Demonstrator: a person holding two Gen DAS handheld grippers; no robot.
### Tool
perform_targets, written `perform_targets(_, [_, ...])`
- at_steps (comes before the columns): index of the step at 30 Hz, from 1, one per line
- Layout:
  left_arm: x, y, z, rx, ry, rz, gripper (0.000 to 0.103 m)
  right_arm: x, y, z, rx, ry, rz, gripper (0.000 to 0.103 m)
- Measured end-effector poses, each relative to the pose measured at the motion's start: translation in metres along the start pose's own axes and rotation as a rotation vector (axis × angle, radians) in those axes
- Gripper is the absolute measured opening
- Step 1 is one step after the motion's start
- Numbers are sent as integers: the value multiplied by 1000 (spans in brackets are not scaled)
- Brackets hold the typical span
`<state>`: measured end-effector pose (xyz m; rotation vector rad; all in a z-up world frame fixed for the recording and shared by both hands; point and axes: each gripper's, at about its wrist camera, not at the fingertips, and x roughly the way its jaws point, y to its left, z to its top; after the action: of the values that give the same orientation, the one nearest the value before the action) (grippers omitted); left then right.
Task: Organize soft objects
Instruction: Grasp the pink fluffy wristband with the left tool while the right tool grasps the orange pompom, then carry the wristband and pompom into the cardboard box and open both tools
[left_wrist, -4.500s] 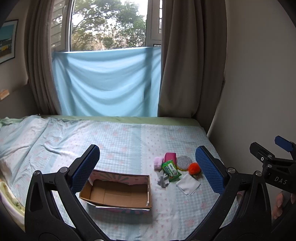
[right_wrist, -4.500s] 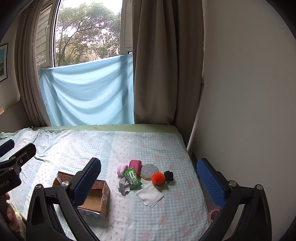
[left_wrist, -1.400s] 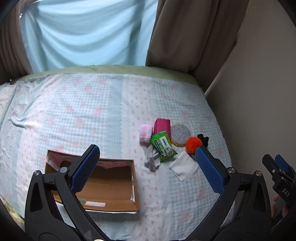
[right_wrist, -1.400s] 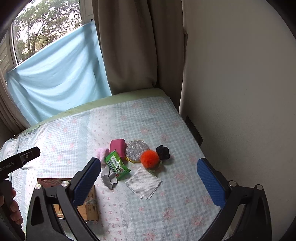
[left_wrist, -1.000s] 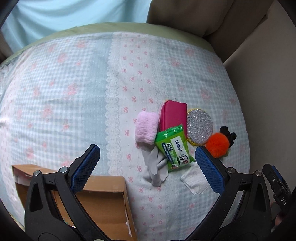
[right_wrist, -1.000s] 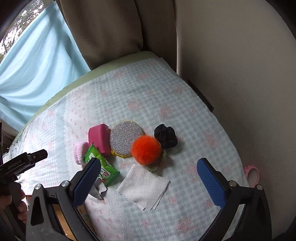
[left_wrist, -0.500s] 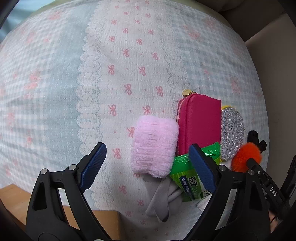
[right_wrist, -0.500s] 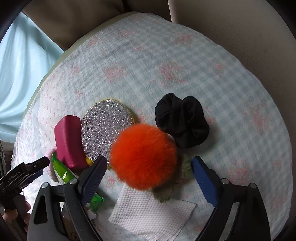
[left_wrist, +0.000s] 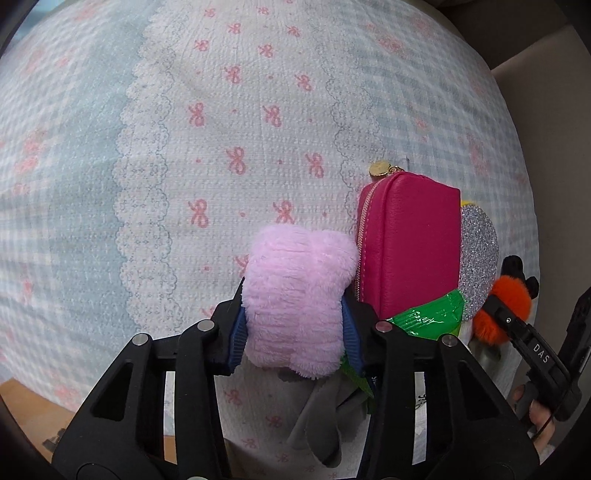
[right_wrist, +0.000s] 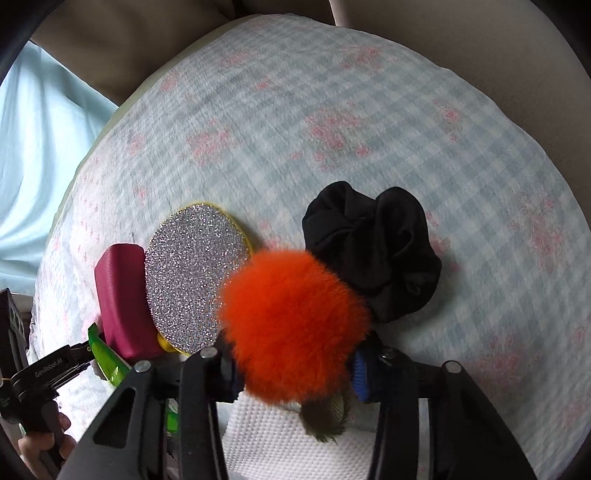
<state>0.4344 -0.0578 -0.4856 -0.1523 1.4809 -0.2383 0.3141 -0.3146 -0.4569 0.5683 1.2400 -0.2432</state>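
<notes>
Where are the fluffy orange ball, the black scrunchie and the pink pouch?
orange pom-pom (right_wrist: 291, 328): right wrist view, middle of its fur.
black scrunchie (right_wrist: 373, 247): right wrist view, central folds.
pink pouch (left_wrist: 410, 247): left wrist view, flat top face.

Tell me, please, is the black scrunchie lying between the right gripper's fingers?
No, the black scrunchie lies on the bedspread beyond the right gripper, whose fingers press the orange pom-pom instead.

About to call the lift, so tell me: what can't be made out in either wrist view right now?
- Left wrist: green packet, mostly hidden by the left tongs and pink fluffy pad.
- Right wrist: pads of the right tongs, buried in the orange pompom.
- Cardboard box: only a corner, cut by the edge.
</notes>
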Motion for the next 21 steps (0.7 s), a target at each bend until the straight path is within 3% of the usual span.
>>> perform_targets(11, [-21, 2, -9, -17, -47, -4, 36, -16, 13, 3, -45, -30, 28, 35])
perform_targets(21, [-92, -5, -14, -17, -135, -2, 36, -74, 24, 1, -99, -111, 54, 35])
